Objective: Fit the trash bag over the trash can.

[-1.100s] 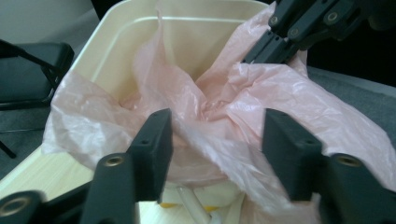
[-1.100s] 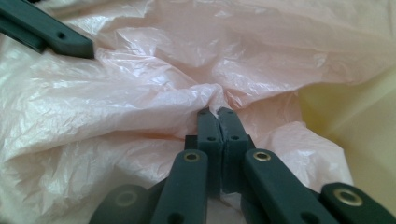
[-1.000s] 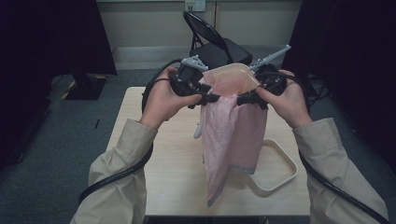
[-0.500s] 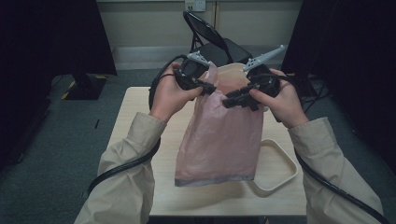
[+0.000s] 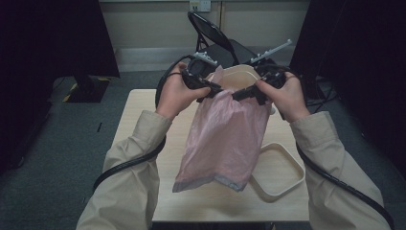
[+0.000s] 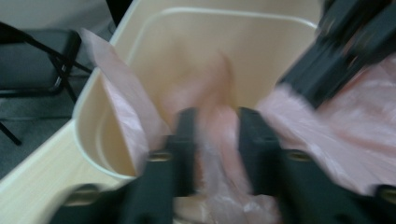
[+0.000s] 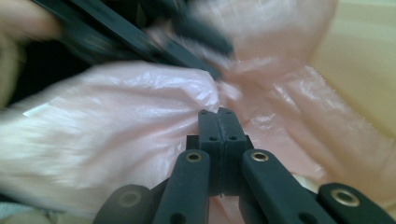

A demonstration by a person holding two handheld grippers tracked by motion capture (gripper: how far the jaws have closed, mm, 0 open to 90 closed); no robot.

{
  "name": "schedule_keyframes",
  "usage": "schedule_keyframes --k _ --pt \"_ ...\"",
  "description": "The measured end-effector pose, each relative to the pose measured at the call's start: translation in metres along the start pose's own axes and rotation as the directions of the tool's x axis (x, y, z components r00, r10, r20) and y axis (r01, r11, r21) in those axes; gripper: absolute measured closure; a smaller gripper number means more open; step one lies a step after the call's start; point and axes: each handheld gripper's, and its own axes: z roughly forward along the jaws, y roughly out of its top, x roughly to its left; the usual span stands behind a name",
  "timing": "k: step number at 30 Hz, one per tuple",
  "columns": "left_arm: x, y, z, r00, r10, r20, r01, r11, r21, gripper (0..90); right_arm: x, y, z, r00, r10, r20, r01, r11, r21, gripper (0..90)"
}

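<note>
A thin pink plastic bag hangs over the table between both grippers, its bottom edge near the tabletop. My left gripper holds the bag's top on the left. Bunched pink film sits between its jaws, which stand a little apart. My right gripper pinches the top close beside it. Its jaws are pressed together on a fold of the bag. A cream bin stands just behind the bag, and its open mouth lies beyond the left jaws.
A cream ring-shaped frame lies on the wooden table at the right, partly under the bag. A black folding chair stands behind the table. Dark curtains flank both sides.
The bag has spread from a narrow hanging strip into a wide sheet. The two grippers' tips have come closer together at its top.
</note>
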Motion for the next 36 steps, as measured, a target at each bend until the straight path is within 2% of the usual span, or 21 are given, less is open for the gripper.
schedule_keyframes --k 2,4,7,9,10,11,12,13,14,16,17,18,19,21,22,23,24,28,30,33,36 --pt "0.001 0.000 -0.005 0.9999 -0.013 0.005 0.013 0.9996 -0.024 53.1 0.000 0.000 0.006 0.9997 -0.009 0.023 0.008 1.000 0.016 90.0" --pt "0.001 0.000 -0.011 0.9997 -0.011 0.023 0.012 0.9989 -0.046 45.7 0.001 0.001 0.011 0.9988 -0.025 0.043 0.022 0.998 0.057 90.0" --pt "0.000 -0.002 -0.018 0.9997 0.012 0.020 -0.011 0.9992 -0.038 42.5 0.004 0.004 0.014 0.9965 -0.033 0.076 0.026 0.996 0.083 90.0" --pt "-0.002 -0.004 -0.020 0.9988 0.017 0.046 -0.015 0.9988 -0.046 42.7 0.005 0.004 0.013 0.9953 -0.026 0.093 0.018 0.996 0.086 90.0" --pt "-0.003 -0.006 -0.020 0.9986 0.017 0.049 -0.015 0.9990 -0.043 43.0 0.006 0.004 0.013 0.9945 -0.037 0.098 0.029 0.996 0.082 90.0" --pt "-0.004 -0.007 -0.019 0.9979 0.009 0.064 -0.006 0.9994 -0.035 45.8 0.007 0.003 0.013 0.9937 -0.050 0.100 0.042 0.996 0.075 90.0" --pt "-0.005 -0.008 -0.018 0.9972 0.009 0.074 -0.006 0.9993 -0.036 55.7 0.007 0.001 0.011 0.9932 -0.053 0.104 0.047 0.997 0.062 89.0" --pt "-0.007 -0.007 -0.016 0.9975 0.001 0.070 0.001 0.9996 -0.027 61.2 0.007 0.000 0.010 0.9935 -0.049 0.102 0.044 0.998 0.049 83.3" --pt "-0.009 -0.007 -0.015 0.9974 0.004 0.072 -0.003 0.9999 -0.015 71.2 0.008 -0.002 0.009 0.9911 -0.064 0.116 0.062 0.998 0.024 68.7" --pt "-0.013 -0.005 -0.012 0.9984 0.016 0.055 -0.016 0.9999 0.002 80.3 0.013 -0.005 0.002 0.9872 -0.093 0.130 0.093 0.996 0.000 63.1" --pt "-0.014 -0.004 -0.011 0.9985 0.018 0.051 -0.019 0.9998 0.008 83.2 0.015 -0.007 -0.002 0.9866 -0.095 0.133 0.098 0.995 -0.023 53.7" --pt "-0.014 -0.003 -0.010 0.9988 0.012 0.048 -0.012 0.9998 0.014 84.9 0.017 -0.008 -0.006 0.9861 -0.100 0.133 0.106 0.993 -0.045 50.0" --pt "-0.014 -0.002 -0.010 0.9990 0.000 0.044 0.000 0.9999 0.013 86.4 0.019 -0.009 -0.012 0.9869 -0.114 0.114 0.121 0.991 -0.059 49.2" --pt "-0.012 -0.002 -0.009 0.9992 -0.014 0.038 0.013 0.9998 0.013 87.5 0.025 -0.011 -0.022 0.9863 -0.138 0.090 0.146 0.985 -0.089 39.7" --pt "-0.012 -0.002 -0.009 0.9992 -0.014 0.038 0.013 0.9998 0.013 87.9 0.025 -0.011 -0.022 0.9863 -0.138 0.090 0.146 0.985 -0.089 39.7" --pt "-0.010 -0.004 -0.007 0.9995 -0.019 0.027 0.019 0.9998 0.007 88.2 0.031 -0.014 -0.026 0.9736 -0.193 0.122 0.202 0.977 -0.069 31.9" --pt "-0.008 -0.004 -0.007 0.9991 -0.029 0.029 0.029 0.9996 0.000 88.3 0.032 -0.016 -0.025 0.9710 -0.204 0.125 0.213 0.975 -0.062 32.9" --pt "-0.008 -0.005 -0.005 0.9994 -0.029 0.022 0.029 0.9996 -0.004 88.4 0.032 -0.021 -0.022 0.9801 -0.187 0.067 0.192 0.977 -0.096 38.7" --pt "-0.008 -0.005 -0.006 0.9994 -0.029 0.017 0.029 0.9996 -0.006 88.5 0.031 -0.020 -0.020 0.9818 -0.189 0.011 0.189 0.976 -0.106 37.2" --pt "-0.009 -0.004 -0.007 0.9996 -0.026 0.015 0.026 0.9997 -0.002 88.4 0.038 -0.017 -0.023 0.9774 -0.210 -0.025 0.204 0.968 -0.143 35.0" --pt "-0.009 -0.005 -0.007 0.9994 -0.035 0.009 0.035 0.9994 -0.009 88.3 0.043 -0.017 -0.014 0.9678 -0.252 0.005 0.251 0.967 -0.051 37.0"
